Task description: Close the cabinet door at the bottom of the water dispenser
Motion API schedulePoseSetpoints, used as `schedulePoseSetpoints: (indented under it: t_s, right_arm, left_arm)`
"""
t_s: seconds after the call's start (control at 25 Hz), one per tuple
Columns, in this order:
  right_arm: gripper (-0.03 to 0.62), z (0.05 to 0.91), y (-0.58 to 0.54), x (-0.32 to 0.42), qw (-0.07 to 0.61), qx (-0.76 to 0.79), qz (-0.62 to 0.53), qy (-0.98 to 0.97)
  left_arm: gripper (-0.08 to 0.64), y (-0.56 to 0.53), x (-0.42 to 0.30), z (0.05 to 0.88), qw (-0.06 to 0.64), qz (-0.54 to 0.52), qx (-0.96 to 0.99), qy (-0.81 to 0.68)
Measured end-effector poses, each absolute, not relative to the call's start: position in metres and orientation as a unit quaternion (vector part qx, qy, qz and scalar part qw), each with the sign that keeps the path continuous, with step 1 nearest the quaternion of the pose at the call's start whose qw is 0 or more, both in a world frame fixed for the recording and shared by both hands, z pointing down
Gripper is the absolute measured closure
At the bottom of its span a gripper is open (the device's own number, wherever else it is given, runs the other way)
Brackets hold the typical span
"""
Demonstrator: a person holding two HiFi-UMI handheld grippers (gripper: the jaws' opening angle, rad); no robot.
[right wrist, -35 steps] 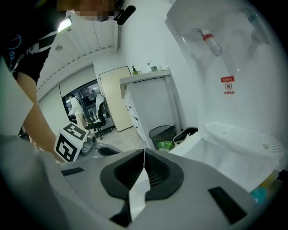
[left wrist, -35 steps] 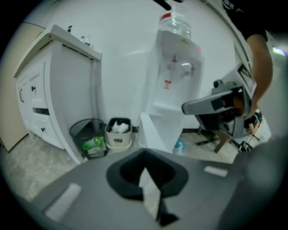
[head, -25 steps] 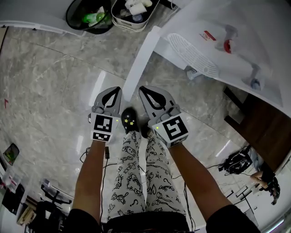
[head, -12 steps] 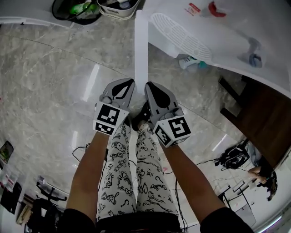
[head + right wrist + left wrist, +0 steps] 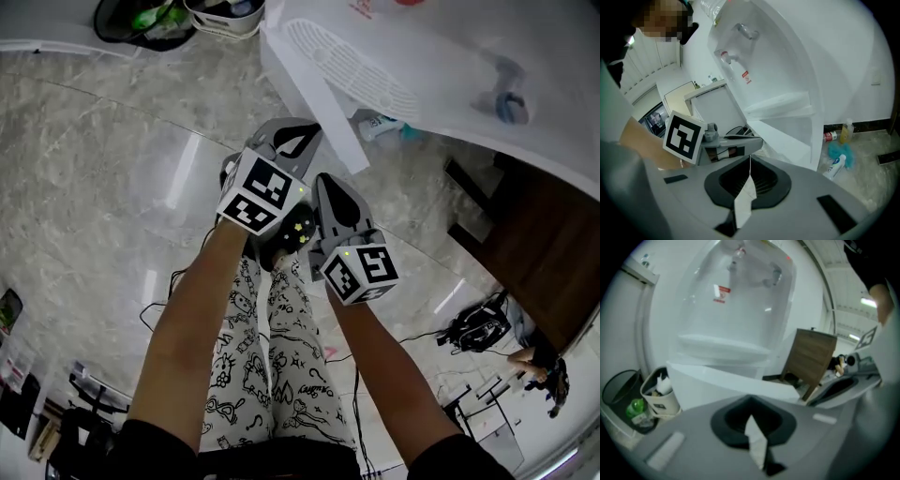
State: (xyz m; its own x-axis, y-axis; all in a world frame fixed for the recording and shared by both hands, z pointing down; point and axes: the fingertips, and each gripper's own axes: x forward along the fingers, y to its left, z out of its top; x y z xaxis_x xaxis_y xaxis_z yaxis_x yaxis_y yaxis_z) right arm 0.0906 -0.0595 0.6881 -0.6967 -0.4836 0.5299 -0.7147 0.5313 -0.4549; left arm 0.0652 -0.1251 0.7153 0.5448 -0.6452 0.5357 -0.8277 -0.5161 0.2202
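The white water dispenser (image 5: 450, 56) fills the upper right of the head view. Its white bottom cabinet door (image 5: 305, 80) stands partly open, angled out over the floor. My left gripper (image 5: 302, 131) is shut and empty, with its tip against the door's outer face near the free edge. In the left gripper view the door (image 5: 726, 380) lies straight ahead of my left gripper (image 5: 751, 399). Just behind and to the right, my right gripper (image 5: 330, 192) is also shut and empty, clear of the door. The right gripper view shows the left gripper (image 5: 736, 139) beside the door (image 5: 787, 136).
A black bin (image 5: 131, 21) and a white basket (image 5: 223, 13) stand at the top left. Bottles (image 5: 380, 123) lie on the floor by the dispenser. A dark wooden cabinet (image 5: 534, 253) is at the right. Cables and gear (image 5: 478, 328) lie behind me on the marble floor (image 5: 84, 187).
The left gripper has moved forward and to the right onto the door. The door has swung right, toward the dispenser. The right gripper followed slightly.
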Motion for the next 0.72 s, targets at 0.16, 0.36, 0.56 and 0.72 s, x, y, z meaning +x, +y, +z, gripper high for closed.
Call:
schedulePoseSetpoints:
  t_s: [0.16, 0.36, 0.56, 0.72]
  right_arm:
    - [0.575, 0.668, -0.080, 0.103, 0.150, 0.365, 0.335, -0.855]
    - [0.575, 0.647, -0.106, 0.119, 0.131, 0.380, 0.322, -0.857]
    - [0.575, 0.639, -0.122, 0.130, 0.118, 0.404, 0.324, -0.847]
    - [0.575, 0.633, -0.124, 0.127, 0.115, 0.405, 0.323, -0.848]
  left_arm:
    - [0.563, -0.148, 0.084, 0.714, 0.216, 0.209, 0.861, -0.410]
    - [0.563, -0.174, 0.092, 0.722, 0.213, 0.221, 0.857, -0.413]
    - [0.563, -0.186, 0.095, 0.725, 0.210, 0.239, 0.858, -0.402]
    - [0.563, -0.195, 0.096, 0.724, 0.210, 0.241, 0.853, -0.412]
